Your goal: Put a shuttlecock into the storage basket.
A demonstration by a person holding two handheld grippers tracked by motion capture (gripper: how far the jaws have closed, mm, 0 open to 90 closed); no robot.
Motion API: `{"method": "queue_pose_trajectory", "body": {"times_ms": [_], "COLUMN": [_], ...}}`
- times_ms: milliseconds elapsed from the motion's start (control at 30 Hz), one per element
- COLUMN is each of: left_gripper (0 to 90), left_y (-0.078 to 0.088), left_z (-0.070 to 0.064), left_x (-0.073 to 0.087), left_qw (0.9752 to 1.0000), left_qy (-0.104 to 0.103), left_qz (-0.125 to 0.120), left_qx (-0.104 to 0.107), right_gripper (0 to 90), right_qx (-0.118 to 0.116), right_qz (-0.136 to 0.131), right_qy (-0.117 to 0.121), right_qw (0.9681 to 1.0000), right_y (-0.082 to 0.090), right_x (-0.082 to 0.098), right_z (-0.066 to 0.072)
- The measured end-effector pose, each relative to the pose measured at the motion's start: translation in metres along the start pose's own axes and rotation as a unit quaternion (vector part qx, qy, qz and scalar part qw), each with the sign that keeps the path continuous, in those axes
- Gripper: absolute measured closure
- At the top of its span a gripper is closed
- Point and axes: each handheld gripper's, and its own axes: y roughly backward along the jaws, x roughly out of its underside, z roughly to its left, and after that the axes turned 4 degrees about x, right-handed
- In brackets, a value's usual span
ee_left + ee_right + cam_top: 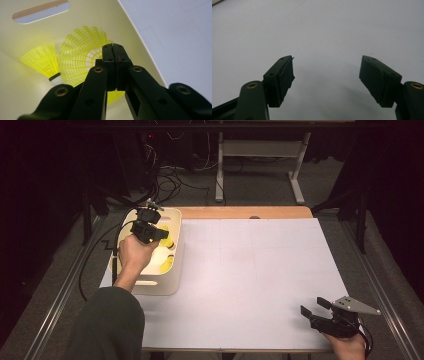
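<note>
Looks like a lab setup: white surface (250, 270) on metal rails (60, 295), loose cables (170, 180) on grey carpet, dark all around.

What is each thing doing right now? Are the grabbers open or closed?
Left hand-held gripper: shut, pinching the rim of a shuttlecock's skirt, down in the bin.
Right hand-held gripper: open, nothing between its jaws, low over the white table.
Held shuttlecock: yellow, in the bin, skirt facing the camera.
Second shuttlecock: lying on its side in the bin.
Bin: open on top, on the table's left side.
</note>
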Motion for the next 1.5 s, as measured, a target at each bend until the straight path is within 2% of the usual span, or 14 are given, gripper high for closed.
{"method": "queue_pose_trajectory", "body": {"times_ms": [400, 433, 533, 867, 1067, 1300, 1500], "left_gripper": [88.6, 87.6, 74.1, 56.8, 52.4, 49.4, 47.8], "left_y": [-0.004, -0.003, 0.000, 0.009, 0.013, 0.016, 0.014], "left_z": [0.005, 0.005, 0.004, -0.001, -0.005, -0.009, -0.018], "left_x": [0.004, 0.004, 0.004, 0.003, 0.002, 0.000, -0.003], "left_qw": [1.0000, 1.0000, 1.0000, 0.9996, 0.9993, 0.9990, 0.9988], "left_qy": [0.007, 0.005, 0.000, -0.005, -0.013, -0.016, -0.026], "left_qz": [0.005, 0.004, -0.006, -0.028, -0.035, -0.041, -0.042], "left_qx": [-0.002, 0.000, 0.001, -0.008, -0.012, -0.003, 0.005], "right_gripper": [28.2, 28.2, 28.2, 28.2, 28.2, 28.2, 28.2], "right_qx": [0.000, 0.000, 0.000, 0.001, 0.001, 0.000, 0.000], "right_qz": [0.001, 0.001, 0.001, 0.001, 0.001, 0.001, 0.002], "right_qy": [0.001, 0.001, 0.001, 0.001, 0.002, 0.002, 0.002], "right_qw": [1.0000, 1.0000, 1.0000, 1.0000, 1.0000, 1.0000, 1.0000], "right_y": [0.000, 0.000, 0.000, 0.000, 0.000, 0.000, 0.000], "right_x": [0.000, 0.000, 0.000, 0.000, 0.000, 0.000, 0.000], "right_z": [0.000, 0.000, 0.000, 0.001, 0.001, 0.001, 0.001]}}
